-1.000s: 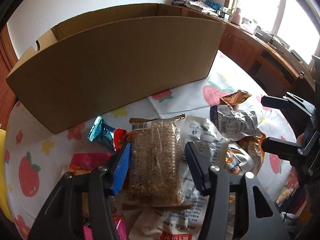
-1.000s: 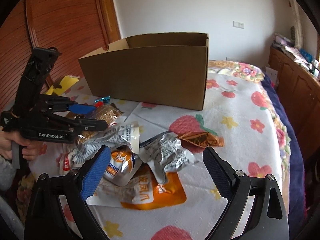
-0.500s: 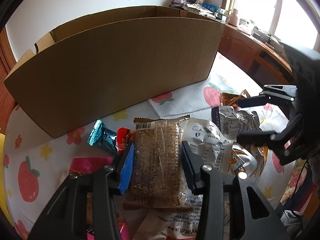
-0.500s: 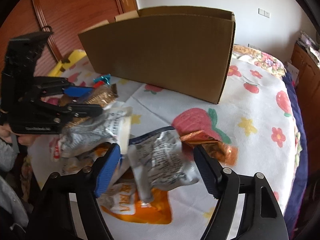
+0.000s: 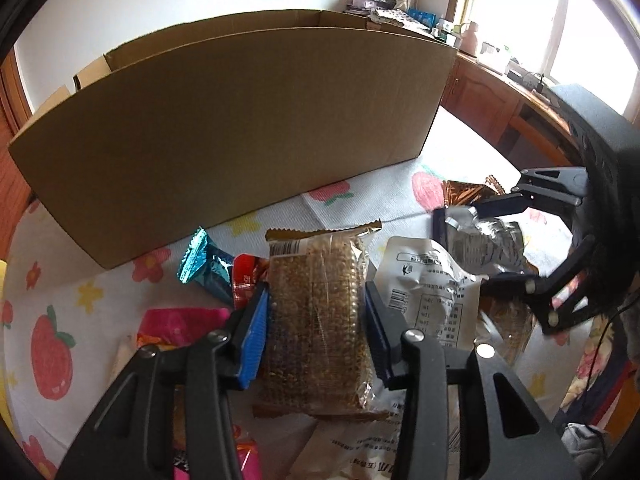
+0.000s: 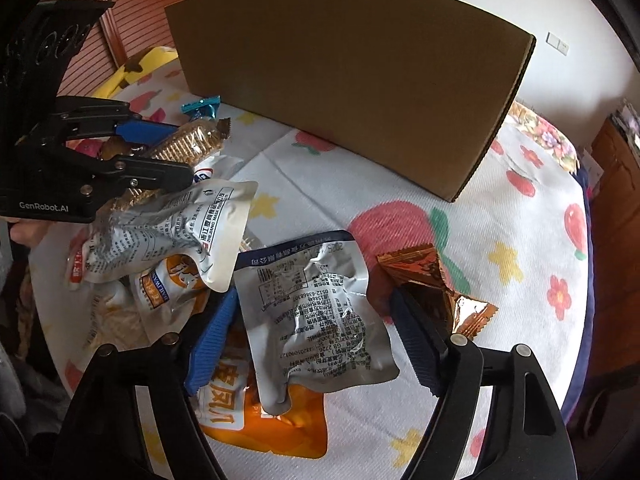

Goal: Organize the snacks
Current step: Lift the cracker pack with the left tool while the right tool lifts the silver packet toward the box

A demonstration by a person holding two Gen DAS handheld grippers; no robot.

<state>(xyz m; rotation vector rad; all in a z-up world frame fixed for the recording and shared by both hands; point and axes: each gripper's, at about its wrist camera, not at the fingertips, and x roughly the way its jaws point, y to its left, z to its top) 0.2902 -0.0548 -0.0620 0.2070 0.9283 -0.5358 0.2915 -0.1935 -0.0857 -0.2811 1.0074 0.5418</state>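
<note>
big cardboard box point(image 5: 240, 120) stands toward the bed's point(image 6: 520, 240) far edge, stiff and open-topped. left claw point(image 5: 316, 316) has just been closing and now pinches the clear-wrapped grain bar point(image 5: 316, 304): lift level, it's brittle. right claw point(image 6: 316, 332) has just been closing around the crinkly silver pouch point(image 6: 316, 312), pads at its slippery edges; squeeze gently so it doesn't slide out.

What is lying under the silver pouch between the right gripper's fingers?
Under the silver pouch an orange packet with white lettering shows at its lower left. How far that packet runs beneath is covered, as is the tablecloth there.
</note>
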